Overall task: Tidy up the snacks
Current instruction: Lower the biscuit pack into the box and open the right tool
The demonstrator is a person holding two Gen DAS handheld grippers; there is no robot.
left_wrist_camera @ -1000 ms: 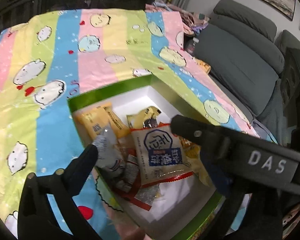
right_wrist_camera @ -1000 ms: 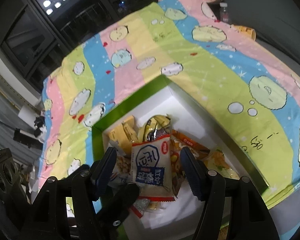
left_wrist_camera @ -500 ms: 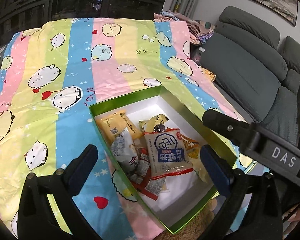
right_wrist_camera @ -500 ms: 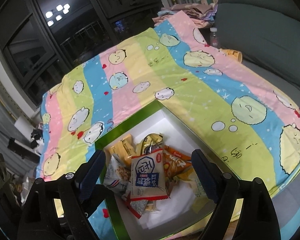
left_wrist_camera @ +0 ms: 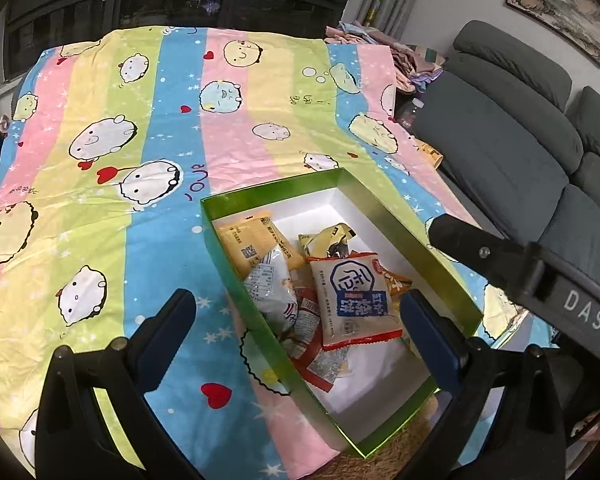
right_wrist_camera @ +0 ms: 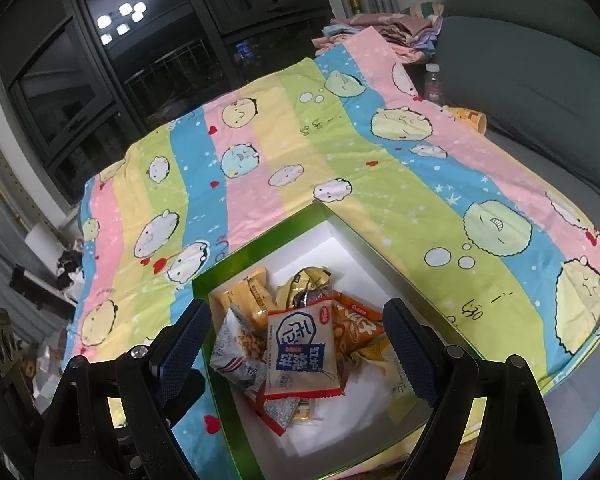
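Striped bedsheet (left_wrist_camera: 100, 240) carries the snack box (left_wrist_camera: 380, 208), below both spread, empty grippers (right_wrist_camera: 296, 344).

My left gripper (left_wrist_camera: 298, 316) and right gripper (right_wrist_camera: 296, 336) are black plastic frames with silver screws; their fingers (right_wrist_camera: 184, 340) carry dark blue textured pads; one arm reads "DAS" in white.

L gripper (left_wrist_camera: 298, 328) jaws wide, empty, R gripper (right_wrist_camera: 298, 354) likewise
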